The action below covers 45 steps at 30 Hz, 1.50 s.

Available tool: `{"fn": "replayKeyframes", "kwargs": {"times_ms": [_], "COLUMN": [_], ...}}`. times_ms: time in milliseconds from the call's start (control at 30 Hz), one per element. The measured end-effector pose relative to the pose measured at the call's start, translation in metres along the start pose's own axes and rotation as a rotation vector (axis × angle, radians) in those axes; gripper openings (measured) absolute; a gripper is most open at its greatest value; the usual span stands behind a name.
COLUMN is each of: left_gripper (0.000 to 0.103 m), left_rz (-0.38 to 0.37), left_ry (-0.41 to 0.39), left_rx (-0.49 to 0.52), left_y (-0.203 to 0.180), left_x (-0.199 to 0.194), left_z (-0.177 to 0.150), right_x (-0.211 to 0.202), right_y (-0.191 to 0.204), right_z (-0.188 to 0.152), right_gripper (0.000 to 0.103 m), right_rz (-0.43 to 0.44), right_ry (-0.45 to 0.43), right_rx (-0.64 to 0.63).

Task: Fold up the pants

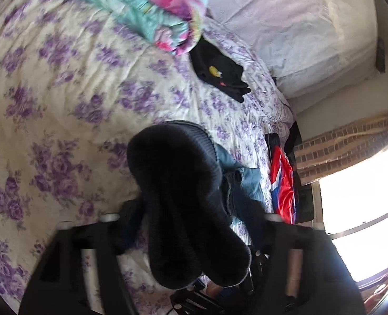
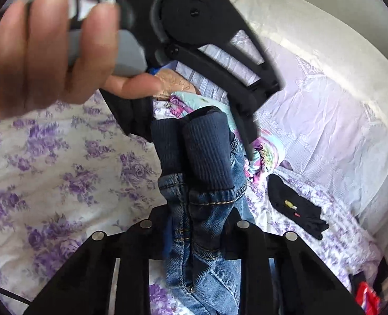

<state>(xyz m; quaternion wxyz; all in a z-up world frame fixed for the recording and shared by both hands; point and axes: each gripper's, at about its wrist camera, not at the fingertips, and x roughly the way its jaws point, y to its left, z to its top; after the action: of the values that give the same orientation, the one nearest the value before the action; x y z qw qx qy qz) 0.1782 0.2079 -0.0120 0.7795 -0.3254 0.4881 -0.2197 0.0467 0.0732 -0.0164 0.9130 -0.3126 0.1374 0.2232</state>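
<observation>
The pants (image 2: 207, 210) are blue jeans with a wide, dark blue, ribbed band at the waist. Orange-brown stitches run along the seams. The jeans are bunched up and held up in the air above the bed (image 2: 62, 170), not lying flat on it.

In the right wrist view, the right gripper (image 2: 194, 225) has its fingers (image 2: 246, 236) clenched on the jeans, just below the ribbed band. The cloth is squeezed into folds between them. Above the band is the left gripper (image 2: 215, 52), seen from its side, with the person's left hand (image 2: 49, 39) wrapped around its grey handle. One of its black fingers comes down beside the top of the band.

In the left wrist view, the ribbed band fills the middle and looks almost black and fuzzy, because it is so close. A bit of lighter blue jean cloth shows to the right of the band. The left gripper's fingers (image 1: 88, 249) sit on each side of the band, grasping it.

The bed has a cream cover with purple flowers. Beyond the pants lies a folded blanket (image 1: 154, 8) in mint green and pink. To the right of the pants is a small pile of black clothes (image 1: 220, 73), and past that a pale purple pillow (image 1: 285, 26).
</observation>
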Motion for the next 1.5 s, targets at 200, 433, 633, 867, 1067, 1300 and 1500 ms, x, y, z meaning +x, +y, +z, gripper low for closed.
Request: {"fn": "replayKeyframes", "kwargs": {"times_ms": [200,433,633,867,1067,1300,1500], "left_gripper": [0.038,0.038,0.038,0.038,0.044,0.081,0.080], "left_rz": [-0.042,-0.128,-0.116,-0.023,-0.044,0.046,0.048], "left_ry": [-0.038,0.057,0.208,0.321,0.246,-0.088,0.010], "left_rx": [0.149,0.350,0.387,0.393,0.495,0.542,0.374], "left_y": [-0.062,-0.189,-0.245,-0.241,-0.262,-0.235,-0.169], "left_x": [0.002,0.082,0.208,0.302,0.255,0.146,0.169], "left_z": [-0.004,0.001,-0.007,-0.031,-0.031,-0.017,-0.018], "right_x": [-0.031,-0.079,-0.081,-0.055,-0.065,-0.131,-0.084], "right_y": [-0.051,-0.155,-0.237,-0.263,-0.263,-0.287,-0.300], "right_z": [-0.006,-0.052,-0.148,-0.251,-0.252,-0.213,-0.162], "right_gripper": [0.026,0.026,0.025,0.026,0.057,0.063,0.063], "right_rz": [-0.038,-0.142,-0.144,0.023,0.128,-0.086,0.095], "right_ry": [-0.066,-0.084,0.010,0.137,0.139,0.049,0.005], "right_rx": [0.183,0.538,0.923,1.353,1.382,1.167,0.982]}}
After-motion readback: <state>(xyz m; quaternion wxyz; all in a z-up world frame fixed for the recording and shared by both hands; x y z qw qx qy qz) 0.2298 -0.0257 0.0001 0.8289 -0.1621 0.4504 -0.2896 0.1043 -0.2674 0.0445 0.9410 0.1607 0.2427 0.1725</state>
